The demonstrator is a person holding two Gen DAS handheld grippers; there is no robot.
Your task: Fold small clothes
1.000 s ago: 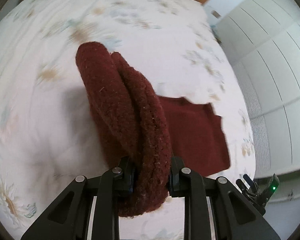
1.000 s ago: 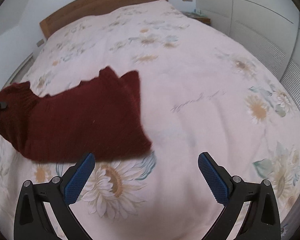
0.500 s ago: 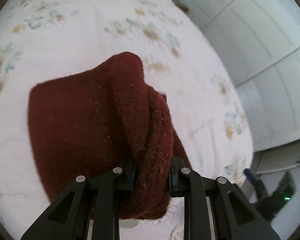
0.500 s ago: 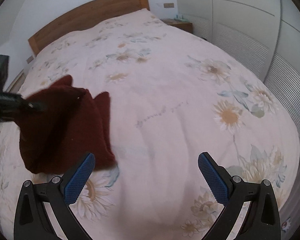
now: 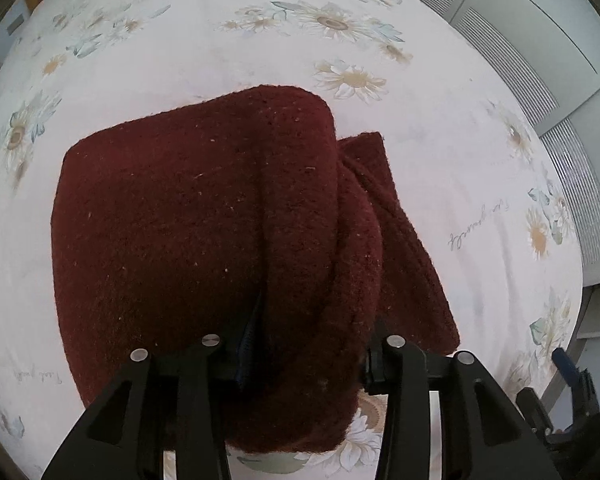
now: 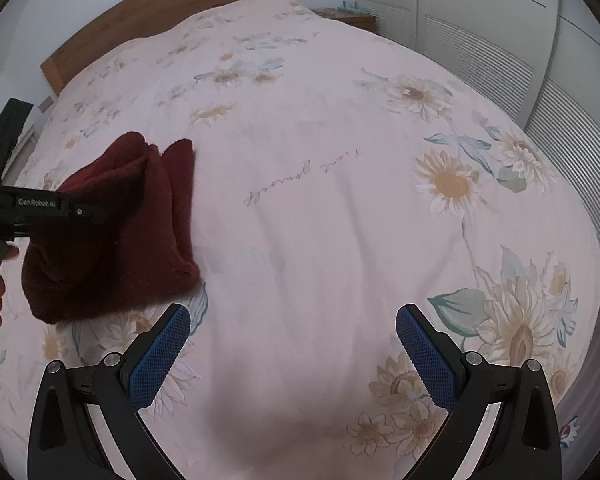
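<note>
The dark red knitted garment [image 5: 196, 216] looks thick, soft and floppy, light enough for one gripper, its fuzzy surface unlikely to slip; it would sag wherever unsupported, so a bunched edge or corner is the place to pinch. The left gripper [image 5: 300, 344] is clamped on such a bunched fold at 6 o'clock in its own view, the rest of the garment draped forward over the flowered bed [image 5: 440, 184] in layers. The right gripper [image 6: 292, 344] hangs with its jaws wide apart, holding nothing; the garment sits at its 9 o'clock. Count: one garment, two grippers, one bed.
</note>
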